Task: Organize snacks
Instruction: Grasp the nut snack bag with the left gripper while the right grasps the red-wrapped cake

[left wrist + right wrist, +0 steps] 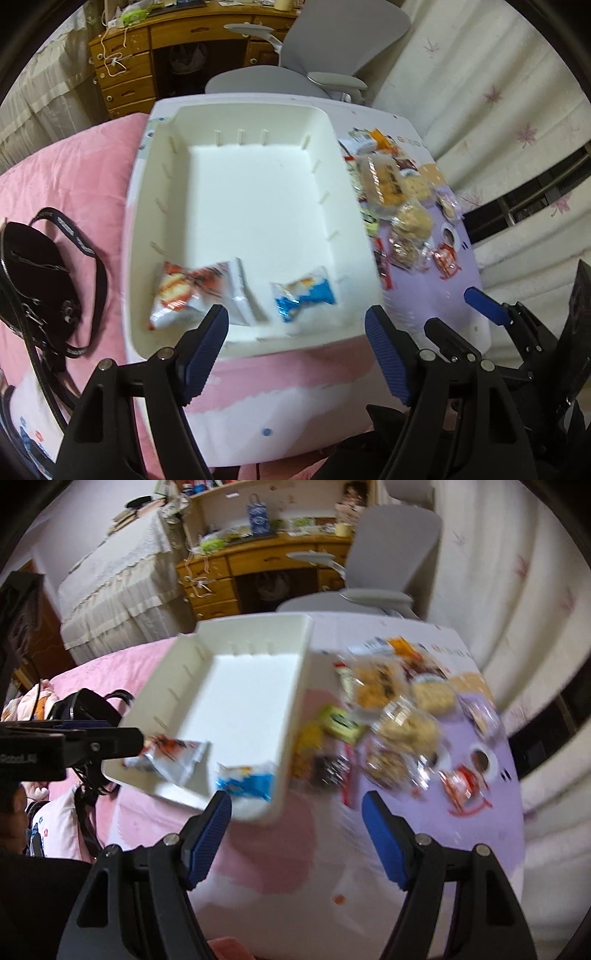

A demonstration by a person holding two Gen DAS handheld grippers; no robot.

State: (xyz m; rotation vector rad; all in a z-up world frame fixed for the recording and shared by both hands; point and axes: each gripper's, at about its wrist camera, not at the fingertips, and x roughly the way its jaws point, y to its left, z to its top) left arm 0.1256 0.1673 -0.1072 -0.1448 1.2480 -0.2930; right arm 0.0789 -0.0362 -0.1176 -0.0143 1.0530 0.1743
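Note:
A white tray [258, 184] [240, 701] holds two snacks at its near end: a red-and-white packet [188, 291] [173, 757] and a blue packet [304, 295] [247, 784]. To its right, a heap of loose wrapped snacks [391, 192] [399, 709] lies on the lilac tabletop. My left gripper [295, 317] hangs open over the tray's near rim with nothing between its fingers. My right gripper [295, 805] is open and empty too, just right of the tray's near corner. One of its blue pads [484, 304] shows in the left wrist view. The right wrist view is blurred.
The small white-and-lilac table [436, 310] stands on pink bedding [66, 170]. A black bag with a strap [37, 280] lies left of the tray. Behind are a grey office chair [332, 44], a wooden desk [125, 55] and pale curtains [498, 92].

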